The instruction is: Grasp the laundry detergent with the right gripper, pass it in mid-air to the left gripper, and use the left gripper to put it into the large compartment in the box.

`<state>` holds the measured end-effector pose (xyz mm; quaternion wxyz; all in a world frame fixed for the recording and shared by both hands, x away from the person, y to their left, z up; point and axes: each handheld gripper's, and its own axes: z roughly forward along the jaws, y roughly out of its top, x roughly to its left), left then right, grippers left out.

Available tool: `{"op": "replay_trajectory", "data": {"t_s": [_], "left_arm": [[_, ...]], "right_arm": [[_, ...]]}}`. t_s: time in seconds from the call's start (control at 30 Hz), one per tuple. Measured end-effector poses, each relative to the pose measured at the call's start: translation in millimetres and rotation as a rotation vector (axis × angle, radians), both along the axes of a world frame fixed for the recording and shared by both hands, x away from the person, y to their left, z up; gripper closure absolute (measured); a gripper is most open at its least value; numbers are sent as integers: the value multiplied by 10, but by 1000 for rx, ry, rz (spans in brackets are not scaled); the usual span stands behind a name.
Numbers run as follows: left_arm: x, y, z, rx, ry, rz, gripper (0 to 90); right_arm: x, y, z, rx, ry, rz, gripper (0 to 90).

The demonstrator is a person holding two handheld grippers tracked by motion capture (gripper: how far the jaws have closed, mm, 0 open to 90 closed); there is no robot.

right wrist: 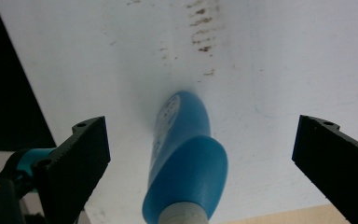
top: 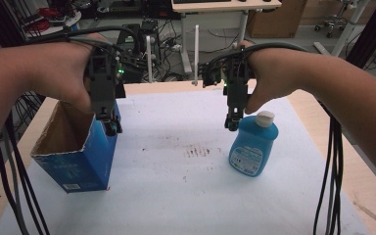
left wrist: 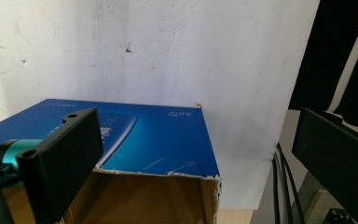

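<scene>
A blue carton [top: 78, 164] with its top torn open stands at the left of the white mat [top: 176, 196]. My left gripper [top: 109, 123] hovers over the carton's far right corner. In the left gripper view its jaws [left wrist: 196, 158] stand wide open, above the blue side panel [left wrist: 163, 140] and the brown cardboard inside [left wrist: 144, 198]. A blue bottle [top: 253, 147] with a white cap [top: 265, 117] stands upright at the right. My right gripper [top: 232, 122] hangs just left of the cap. Seen from above in the right gripper view, the bottle [right wrist: 186, 158] sits between the open jaws [right wrist: 200, 154], untouched.
Brown stains [top: 198, 151] mark the middle of the mat between carton and bottle. The mat lies on a wooden table [top: 318, 127]. Black cables [top: 330, 161] hang from both grippers along the table's sides. Electronics and a desk [top: 215, 10] stand behind the table.
</scene>
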<state>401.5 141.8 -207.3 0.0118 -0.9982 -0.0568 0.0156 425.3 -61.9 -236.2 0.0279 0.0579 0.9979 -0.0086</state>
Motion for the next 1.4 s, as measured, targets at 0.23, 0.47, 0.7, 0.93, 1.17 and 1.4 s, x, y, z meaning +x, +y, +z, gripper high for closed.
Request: {"op": "replay_trajectory", "data": {"t_s": [0.23,0.47,0.7,0.93,1.17,1.4], "left_arm": [[-34,-43,10,5,-4,2,17],[-32,-75,8,1,-1,-3,17],[-10,-79,0,0,-2,-3,17],[-5,-71,-5,-1,-4,-6,17],[-15,-77,-2,2,-7,-3,17],[-21,-66,3,0,-8,0,17]], "right_arm": [[166,-329,120,162,-73,-167,30],[232,-692,203,276,-144,-296,30],[197,-918,174,350,-148,-352,30],[93,-1113,193,411,-155,-380,30],[-165,-1399,218,505,-186,-436,30],[-563,-1744,98,626,-201,-455,30]]}}
